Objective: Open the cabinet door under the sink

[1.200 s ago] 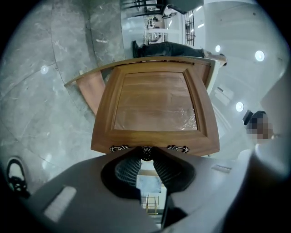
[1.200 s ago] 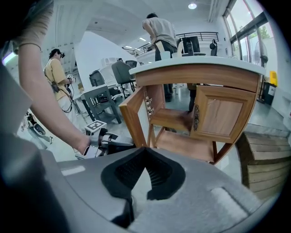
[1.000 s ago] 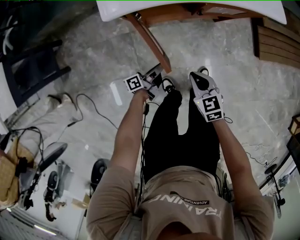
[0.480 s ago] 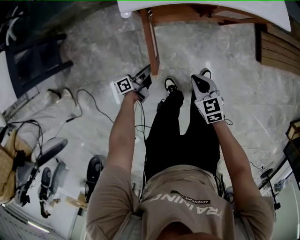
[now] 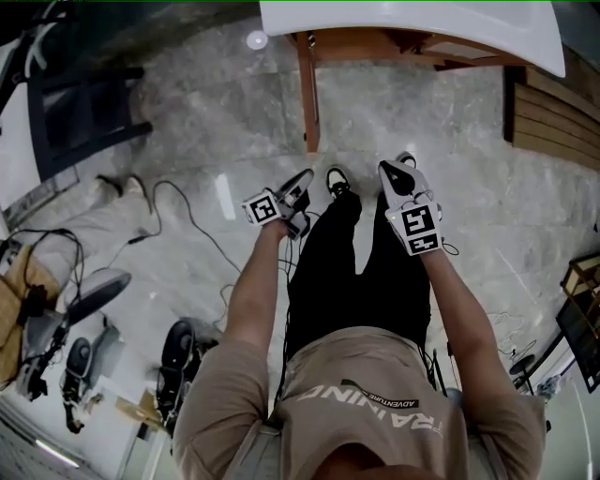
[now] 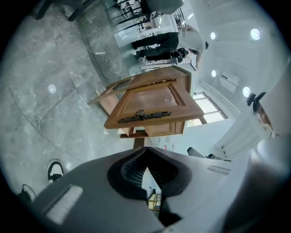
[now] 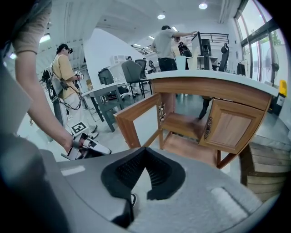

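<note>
The wooden cabinet (image 7: 182, 123) stands under the white sink counter (image 5: 412, 23). Its left door (image 7: 136, 113) is swung out wide and shows edge-on in the head view as a wooden strip (image 5: 307, 94). The right door (image 7: 232, 125) carries a dark ornate handle (image 6: 144, 114). My left gripper (image 5: 295, 192) hangs off the open door, near the person's shoe, with its jaws shut on nothing (image 6: 145, 152). Beside it, over the legs, my right gripper (image 5: 398, 178) also has its jaws shut and empty (image 7: 144, 152).
Cables (image 5: 178, 211) and gear lie on the marble floor at the left. A slatted wooden platform (image 5: 553, 94) sits right of the cabinet. Dark chairs (image 5: 84, 112) stand at the far left. People stand at desks (image 7: 109, 91) behind the counter.
The left door has swung further out, from slanting to pointing straight at the person. My left gripper has come off the door's end and drawn back toward the legs. The right gripper barely shifted.
</note>
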Motion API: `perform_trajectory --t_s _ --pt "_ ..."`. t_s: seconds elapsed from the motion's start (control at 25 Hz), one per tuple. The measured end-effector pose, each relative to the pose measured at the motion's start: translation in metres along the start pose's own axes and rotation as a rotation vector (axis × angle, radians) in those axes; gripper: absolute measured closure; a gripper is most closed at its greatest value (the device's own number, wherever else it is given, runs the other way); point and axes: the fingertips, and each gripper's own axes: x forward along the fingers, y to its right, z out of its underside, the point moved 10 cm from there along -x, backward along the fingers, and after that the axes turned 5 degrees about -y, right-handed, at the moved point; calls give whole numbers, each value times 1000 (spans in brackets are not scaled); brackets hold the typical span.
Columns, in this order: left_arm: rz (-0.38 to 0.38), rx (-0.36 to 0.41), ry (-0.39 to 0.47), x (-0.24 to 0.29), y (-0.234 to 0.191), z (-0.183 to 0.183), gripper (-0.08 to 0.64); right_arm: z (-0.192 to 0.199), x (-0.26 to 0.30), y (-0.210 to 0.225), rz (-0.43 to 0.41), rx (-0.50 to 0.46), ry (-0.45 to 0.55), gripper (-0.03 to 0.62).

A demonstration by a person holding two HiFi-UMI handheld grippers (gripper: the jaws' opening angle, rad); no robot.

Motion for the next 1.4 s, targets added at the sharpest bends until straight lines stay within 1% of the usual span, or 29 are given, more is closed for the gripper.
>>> perform_trajectory --t_s 0.04,0.08,0.12,0.16,0.2,0.24,0.28,0.36,0.4,0.52,0.6,0.68,0.88,1.0,1.12,1.2,1.28,1.4 --pt "6 -25 -1 1 4 11 546 -1 -5 0 0 -6 -2 591" --pt "-4 -24 -13 2 9 20 546 -3 -10 2 1 -13 -4 591" --pt "-51 30 -41 2 12 24 546 -5 -15 3 3 -18 -4 591" --pt "-119 121 -80 3 16 26 546 -7 -20 6 5 -23 -2 591" --pt "-164 202 -117 7 23 28 546 -9 -25 8 6 -26 2 591" --pt "-170 252 -143 14 33 32 546 -11 -31 10 6 -27 4 591" --pt "-149 281 -163 22 45 38 546 -13 -38 11 6 -27 4 591" --pt "-71 329 -193 39 75 53 546 -16 -56 10 5 -25 -3 591" --pt "-38 368 -205 46 93 57 546 -18 -65 8 6 -24 -7 591" --pt "11 536 -230 71 155 50 546 -29 -83 10 18 -26 8 591" --pt "17 628 -238 86 189 46 546 -34 -94 15 25 -29 25 591" --pt "-1 684 -234 98 209 47 545 -35 -107 21 33 -31 40 591" --pt "-97 775 -224 113 243 47 545 -32 -139 37 76 -2 88 591" --pt "-176 861 -197 111 275 47 545 -35 -161 48 102 20 111 591" --pt "-271 960 -172 108 309 53 545 -43 -186 63 139 68 158 591" --pt "-317 1022 -147 107 332 56 545 -51 -198 73 157 96 192 591" --pt "-339 1083 -111 105 356 57 545 -62 -207 81 160 86 220 591" --pt "-339 1173 -43 105 399 54 545 -84 -217 89 153 18 255 591"
